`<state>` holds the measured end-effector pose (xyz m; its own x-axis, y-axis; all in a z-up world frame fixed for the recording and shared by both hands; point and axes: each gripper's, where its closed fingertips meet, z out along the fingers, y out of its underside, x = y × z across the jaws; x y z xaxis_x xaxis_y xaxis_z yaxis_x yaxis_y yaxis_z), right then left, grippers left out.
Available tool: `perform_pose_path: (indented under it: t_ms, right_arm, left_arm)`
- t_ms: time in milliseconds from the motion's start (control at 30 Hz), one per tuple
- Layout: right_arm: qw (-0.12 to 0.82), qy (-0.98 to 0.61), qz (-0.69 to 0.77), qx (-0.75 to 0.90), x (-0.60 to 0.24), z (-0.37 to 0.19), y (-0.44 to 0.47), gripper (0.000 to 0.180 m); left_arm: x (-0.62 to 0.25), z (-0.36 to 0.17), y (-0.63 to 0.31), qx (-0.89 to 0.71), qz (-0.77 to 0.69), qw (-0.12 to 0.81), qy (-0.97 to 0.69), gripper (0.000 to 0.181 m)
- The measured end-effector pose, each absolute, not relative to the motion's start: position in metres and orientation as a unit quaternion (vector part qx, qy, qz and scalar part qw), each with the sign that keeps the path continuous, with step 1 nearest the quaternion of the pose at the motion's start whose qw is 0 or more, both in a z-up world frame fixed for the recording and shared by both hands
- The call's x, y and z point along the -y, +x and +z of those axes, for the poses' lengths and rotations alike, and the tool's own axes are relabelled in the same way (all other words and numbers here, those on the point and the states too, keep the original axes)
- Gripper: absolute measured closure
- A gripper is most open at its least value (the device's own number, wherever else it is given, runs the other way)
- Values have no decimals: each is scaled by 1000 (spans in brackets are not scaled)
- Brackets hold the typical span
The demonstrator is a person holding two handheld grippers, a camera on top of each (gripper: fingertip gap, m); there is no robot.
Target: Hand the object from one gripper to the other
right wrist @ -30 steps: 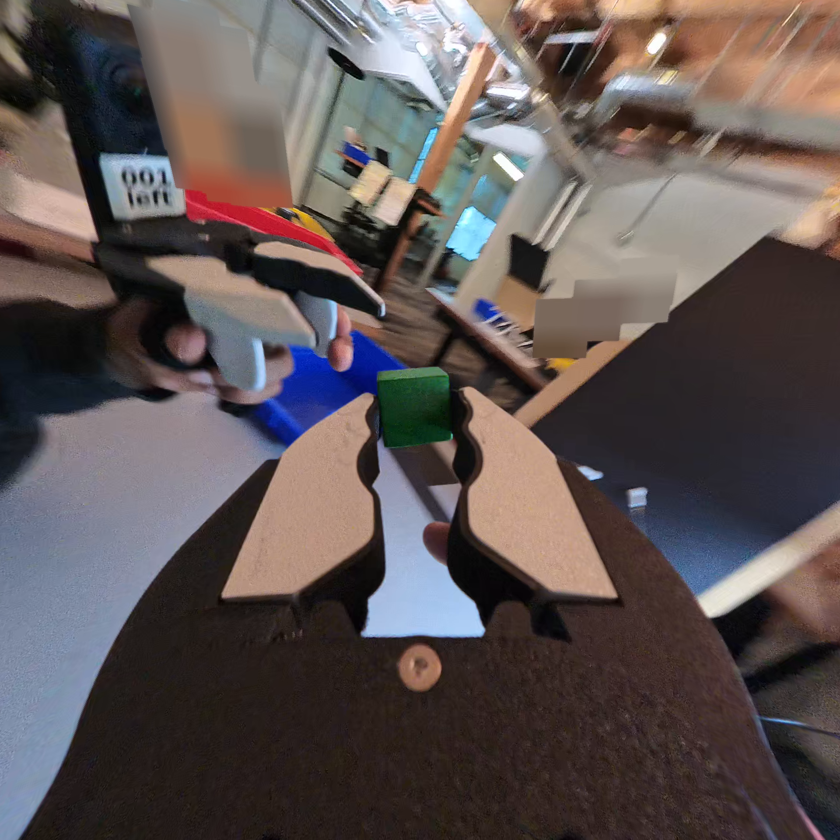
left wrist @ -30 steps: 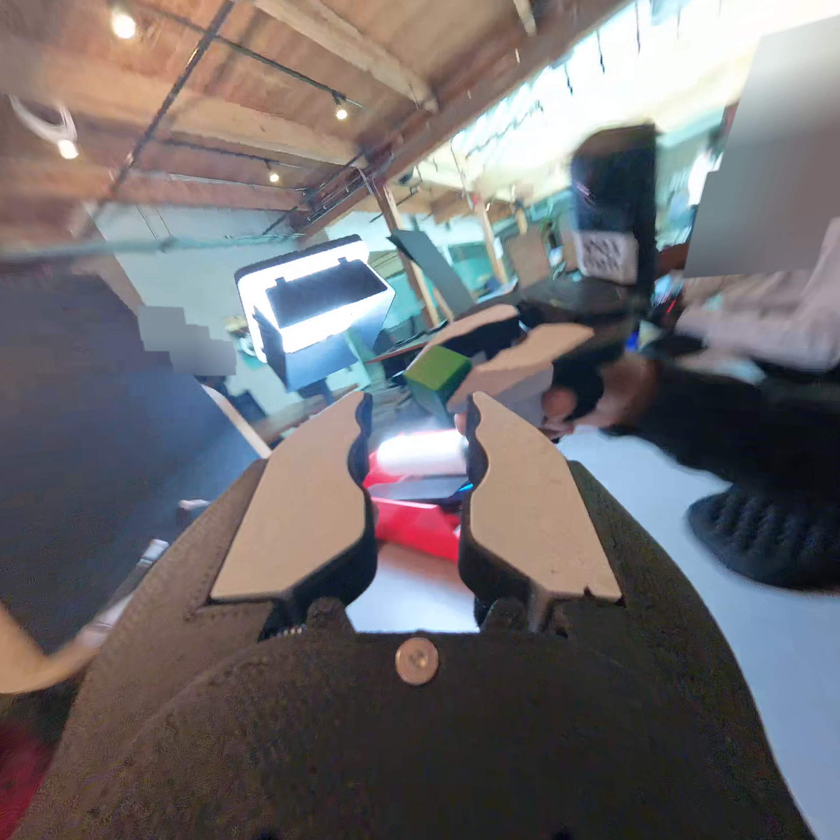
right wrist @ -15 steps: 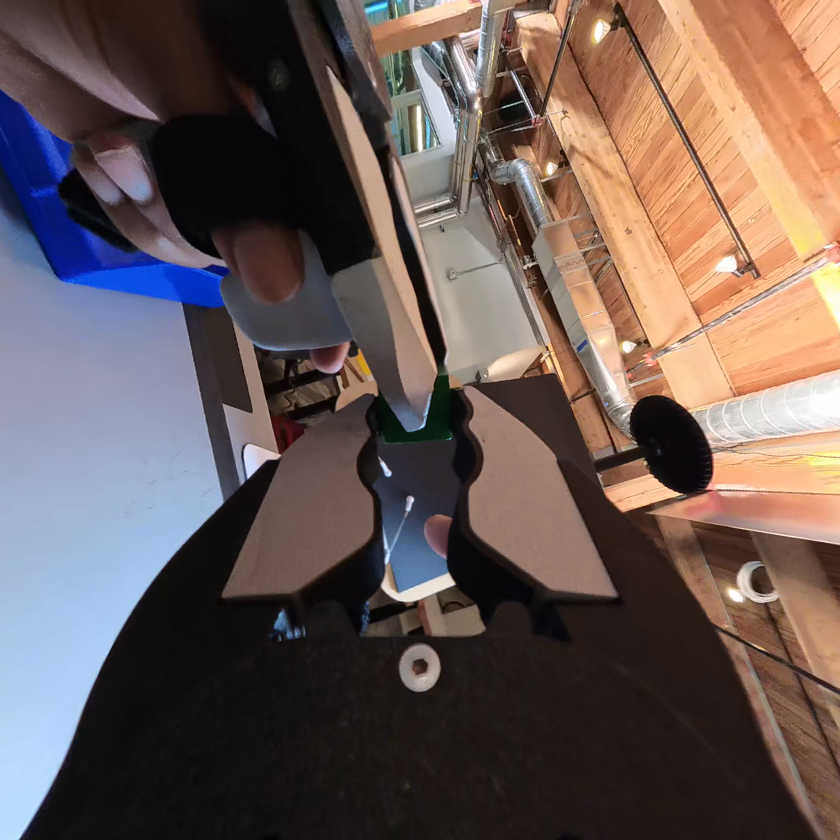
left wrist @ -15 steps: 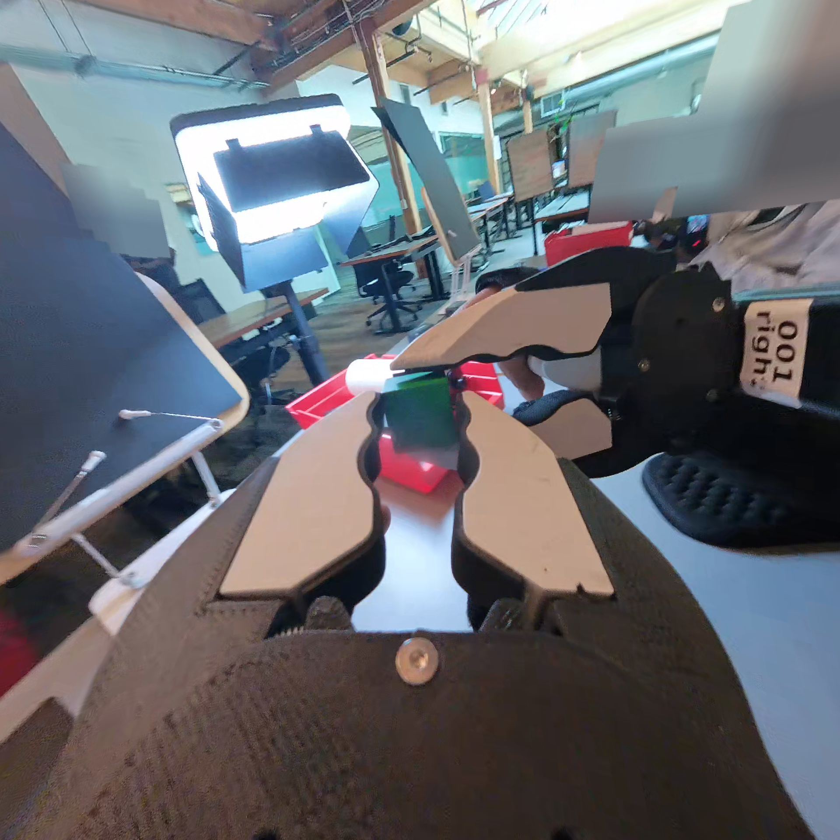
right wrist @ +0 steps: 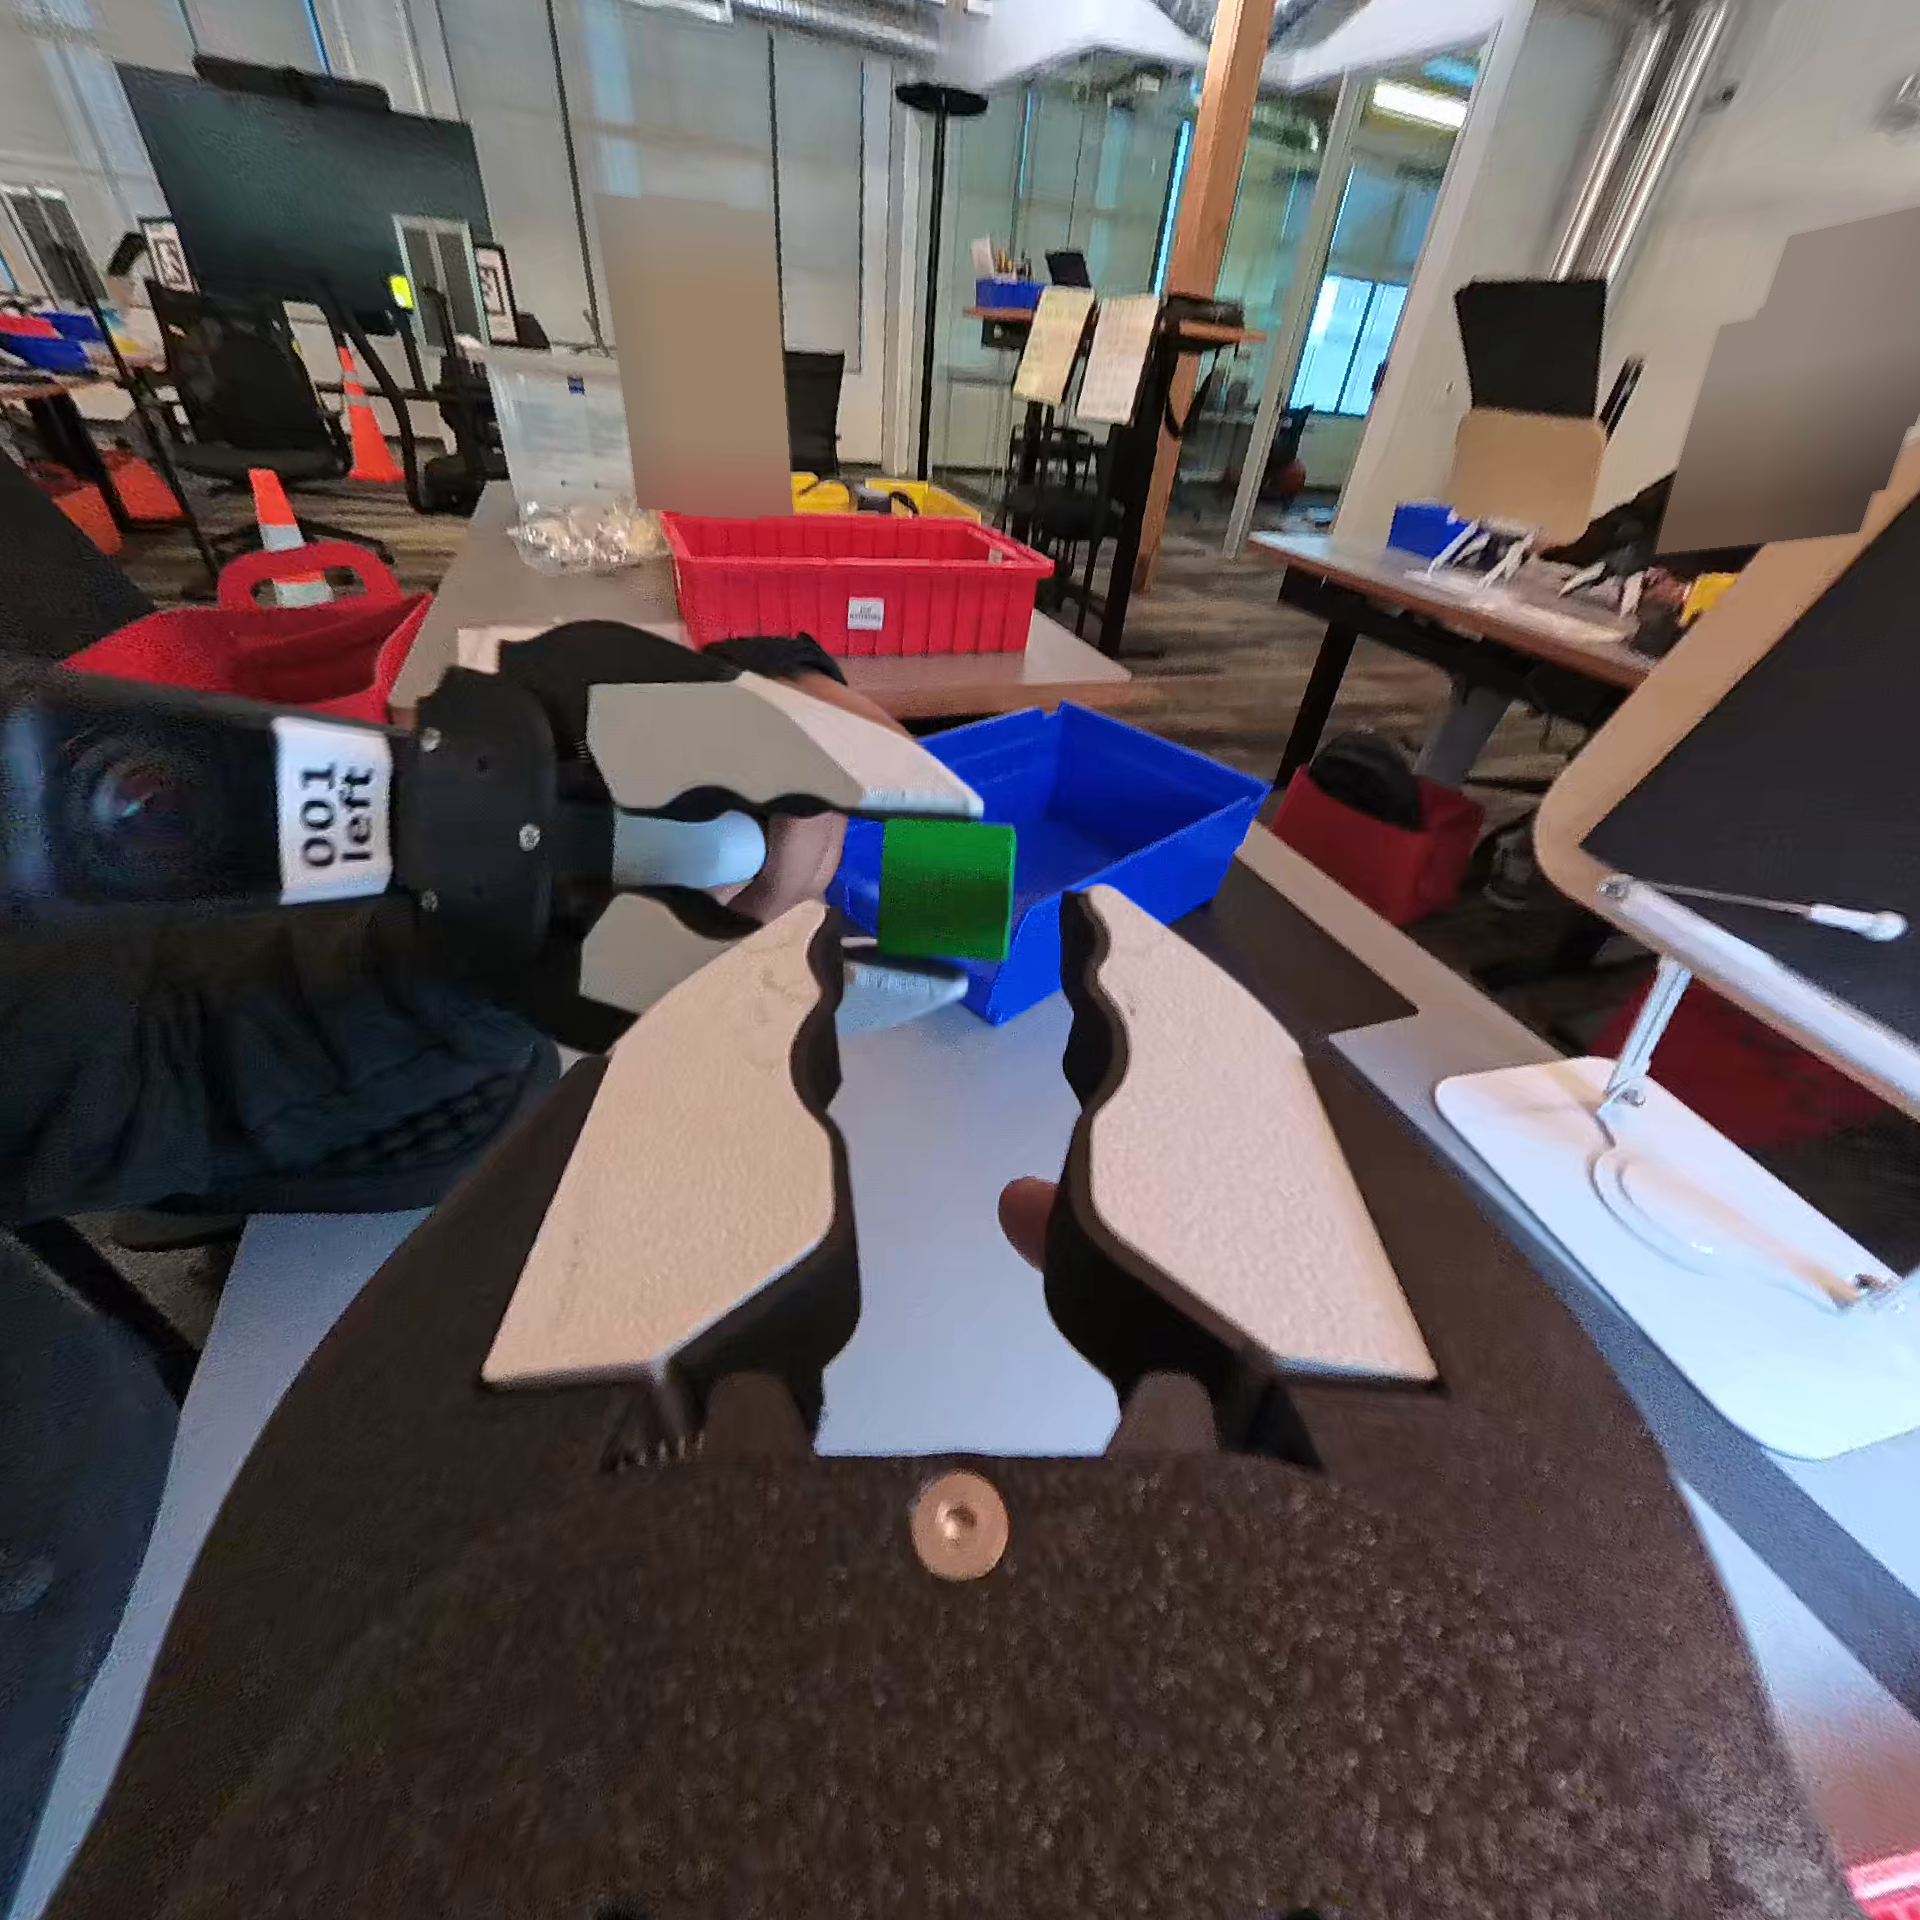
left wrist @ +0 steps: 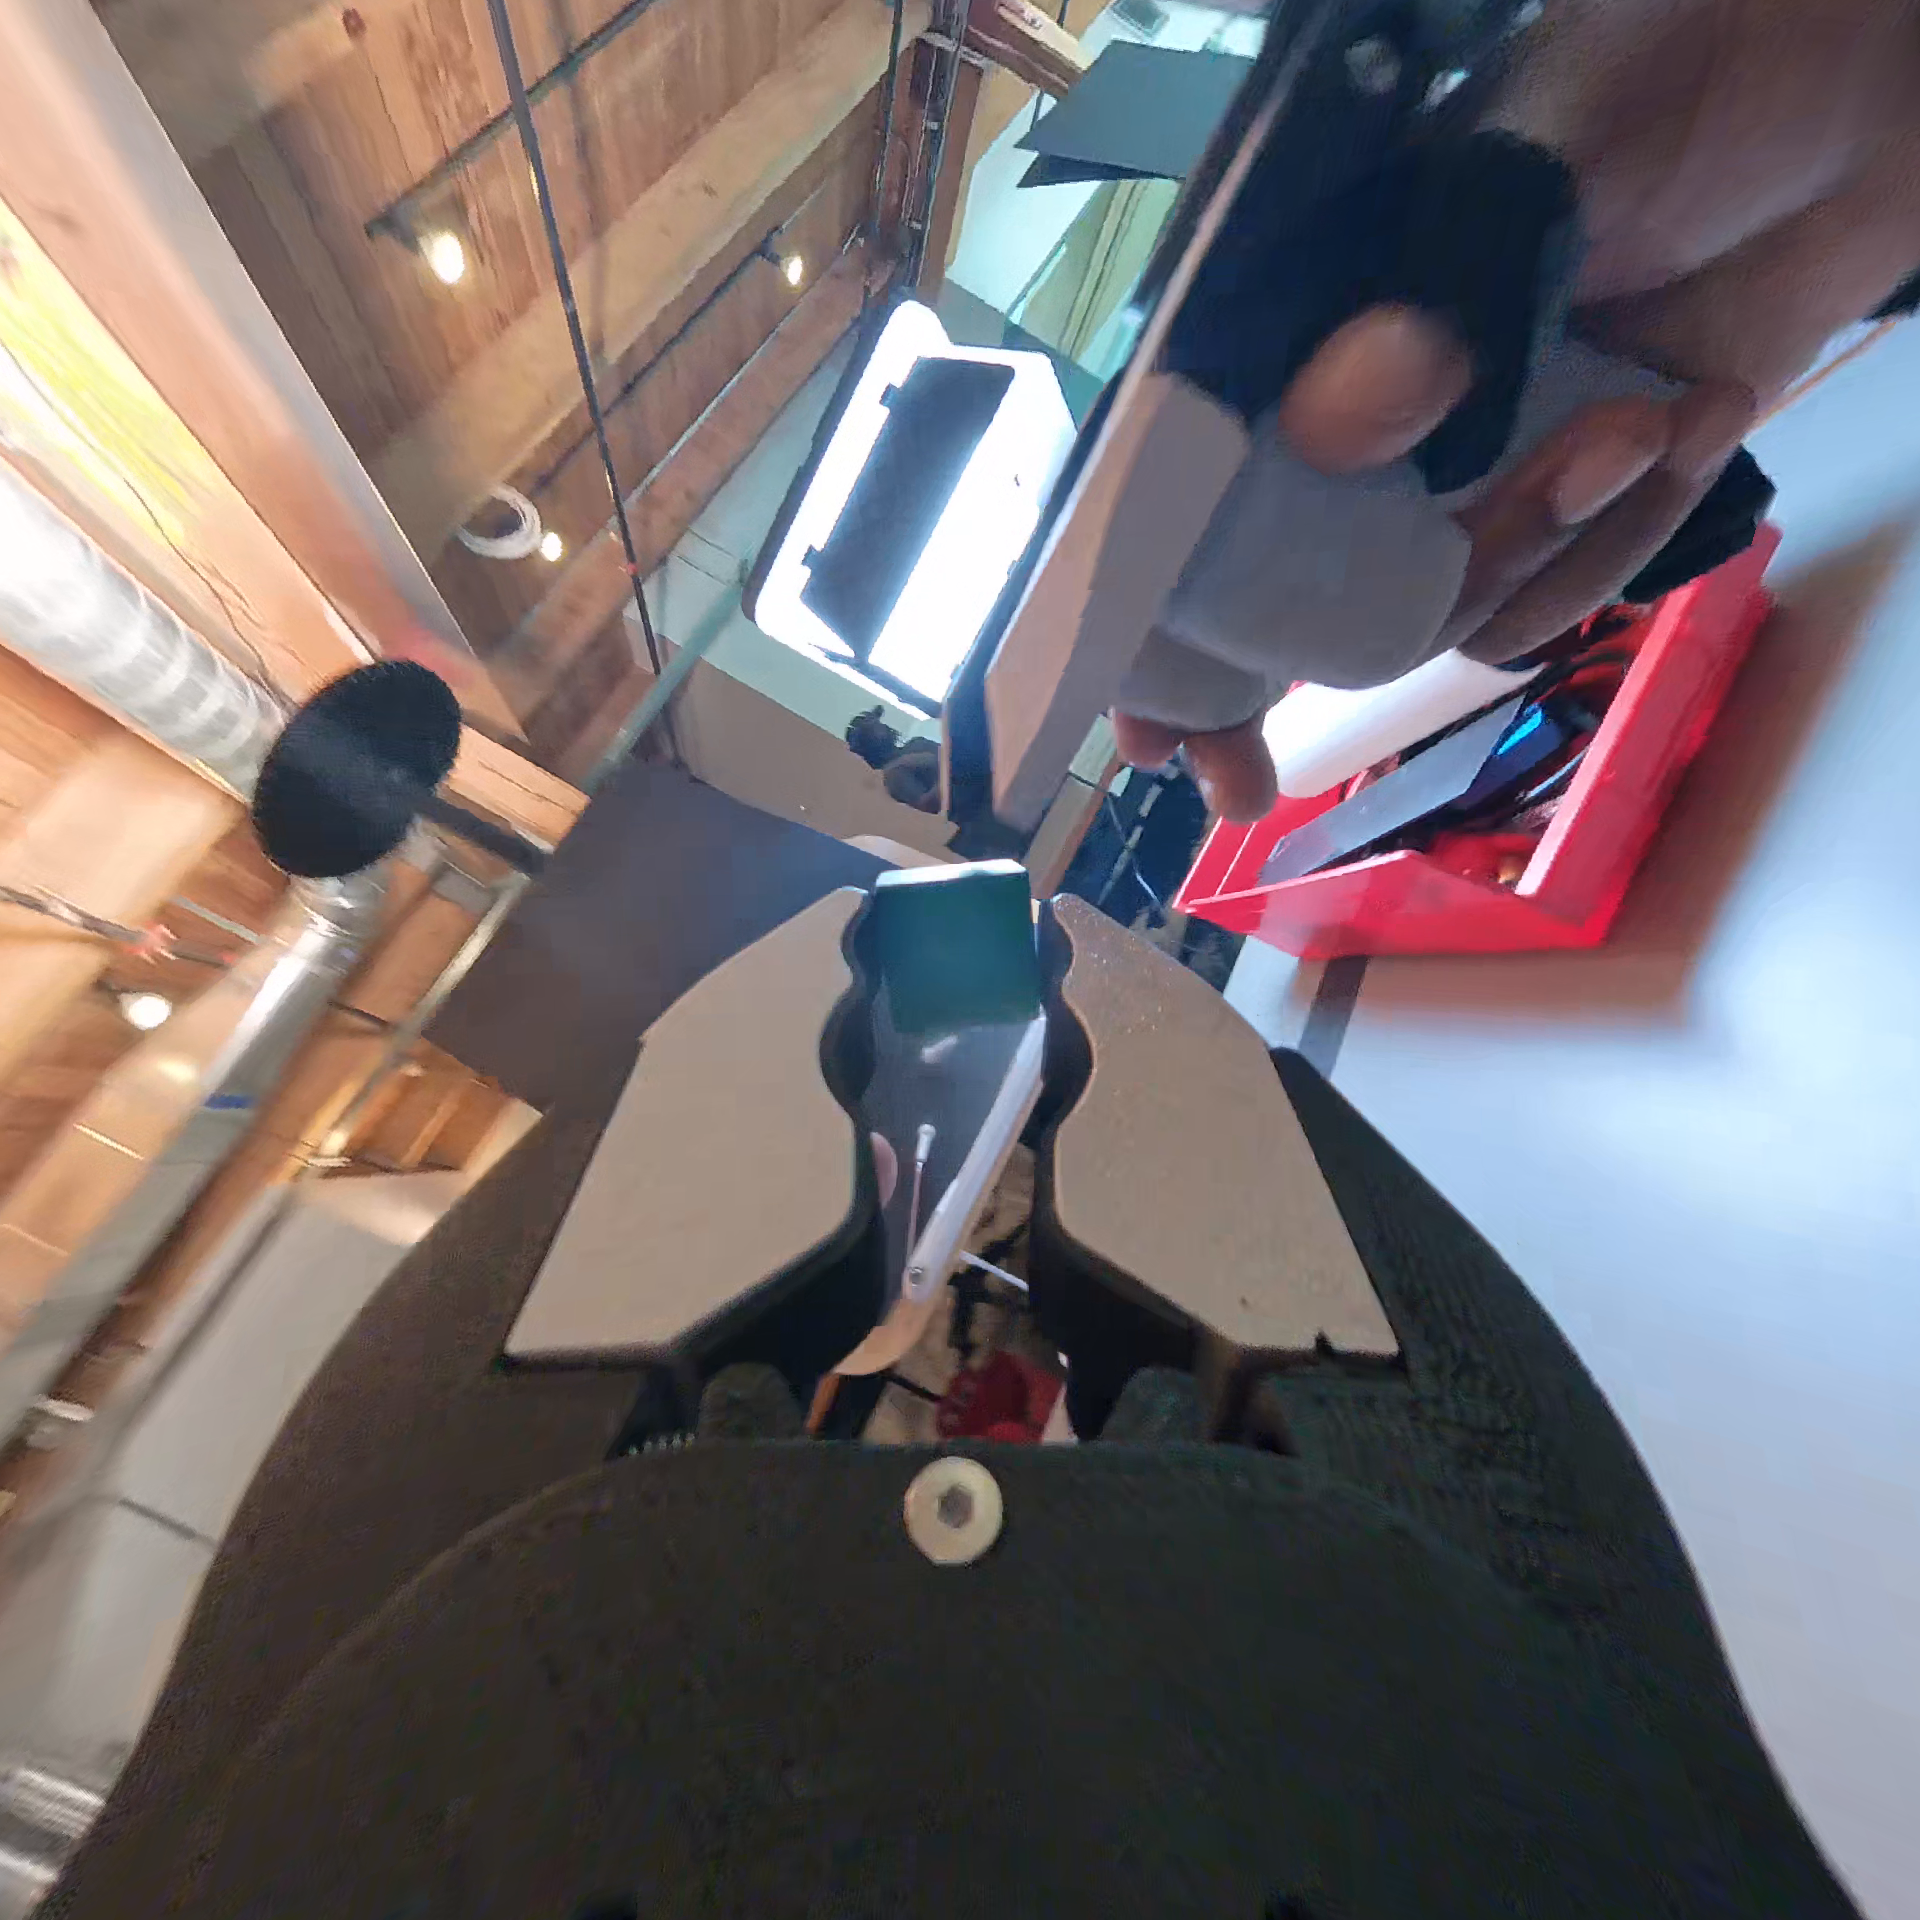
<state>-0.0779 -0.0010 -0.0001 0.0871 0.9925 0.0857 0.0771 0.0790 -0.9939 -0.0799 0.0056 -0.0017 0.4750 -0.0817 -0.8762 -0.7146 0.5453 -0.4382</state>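
Observation:
A green block [left wrist: 956, 954] sits clamped between the fingertips of my left gripper [left wrist: 956, 925], held in the air. In the right wrist view the left gripper [right wrist: 961, 894] comes in from the left, turned on its side, with the green block [right wrist: 945, 888] between its upper and lower fingers. My right gripper [right wrist: 948, 930] is open and empty, its fingertips just short of the block and on either side of it. In the left wrist view a finger of the right gripper [left wrist: 1081, 582] and the hand holding it show at the upper right, apart from the block.
A blue bin [right wrist: 1091, 810] stands on the white table [right wrist: 956, 1143] behind the block. A red bin [right wrist: 852, 592] is on a farther table. A black board on a white stand [right wrist: 1662, 1195] is at the right. Another red bin [left wrist: 1455, 883] shows in the left wrist view. Less than 4 cm separates the two grippers' tips.
The right gripper held the block, both grippers then gripped it together, and now the right has opened and drawn back. The left gripper keeps the block. Both grippers have rolled.

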Motion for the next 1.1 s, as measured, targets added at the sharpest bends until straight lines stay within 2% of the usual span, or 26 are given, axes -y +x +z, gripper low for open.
perform_pose_path:
  t_ms: [67,133,167,267,367,467,600,700,867,1100]
  right_arm:
    - [512,-537,425,519,-1,-11,-85,140]
    - [512,-543,402,531,-3,-20,-88,151]
    - [528,-533,393,532,-4,-18,-89,152]
    - [561,-498,384,539,0,-9,-88,152]
    - [635,-421,353,543,5,10,-79,151]
    - [665,-348,397,529,22,30,-68,152]
    - [616,-286,543,495,49,47,-57,152]
    - [584,-262,599,481,57,50,-52,152]
    - [602,-267,546,518,56,38,-59,152]
    - [672,-290,328,597,33,12,-68,152]
  left_arm:
    - [-5,-8,-72,-484,238,734,-412,152]
    - [-6,-13,-68,-490,244,729,-412,153]
    - [-7,-13,-69,-487,241,729,-415,153]
    - [-4,-7,-70,-470,164,747,-440,151]
    - [-1,0,-73,-430,-9,753,-499,145]
    - [10,14,-74,-366,-263,721,-526,141]
    - [30,30,-70,-294,-540,620,-486,145]
    - [40,30,-60,-269,-656,533,-461,148]
    - [51,35,-53,-250,-729,467,-434,148]
    - [35,27,-56,-250,-656,510,-497,151]
